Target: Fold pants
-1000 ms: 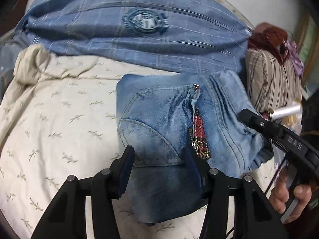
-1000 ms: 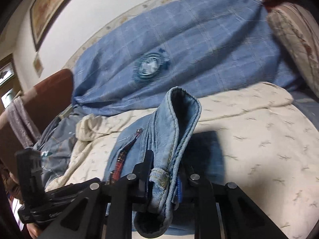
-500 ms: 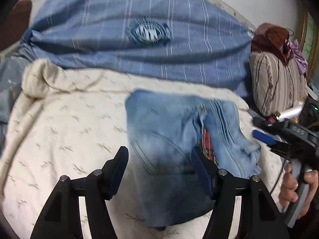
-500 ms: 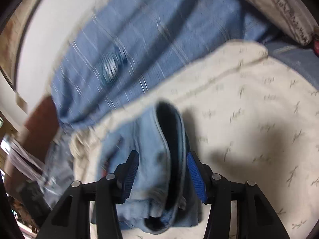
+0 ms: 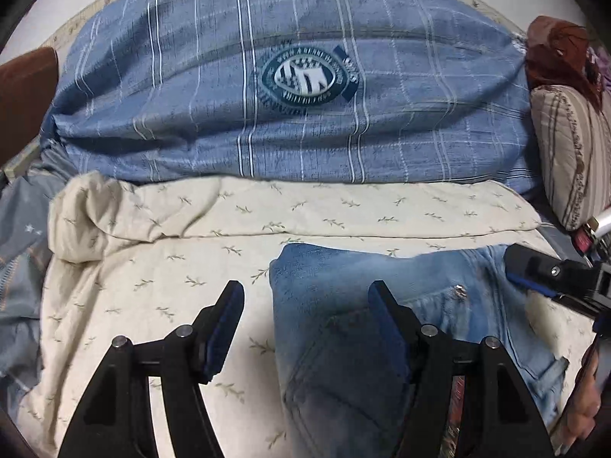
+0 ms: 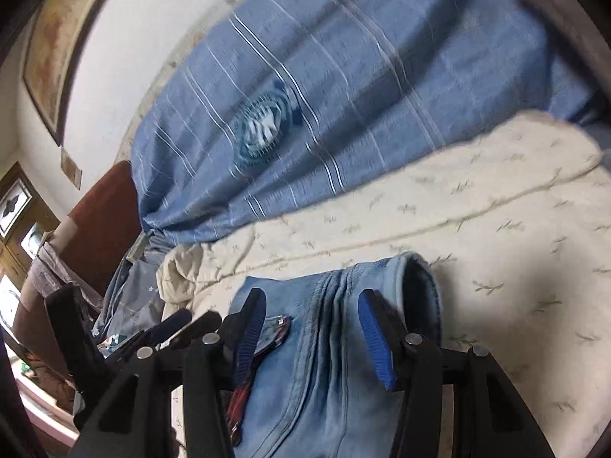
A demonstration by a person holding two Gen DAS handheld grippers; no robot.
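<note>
1. we are holding the left gripper (image 5: 305, 328) with jaws spread and gripping nothing, above the cream sheet (image 5: 152, 286) and the left edge of the pants (image 5: 343, 286).
2. the folded denim pants are lying on the sheet, below the blue pillow (image 5: 305, 114).
3. we are holding the right gripper (image 6: 311, 328) over the pants (image 6: 328, 362), jaws spread, gripping nothing.

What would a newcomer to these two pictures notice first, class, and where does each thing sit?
First the big blue checked pillow with its round crest, lying across the back of the bed. Next the folded light-blue jeans on the cream leaf-print sheet, near the front. Both open grippers, left and right, frame the jeans without gripping them.
</note>
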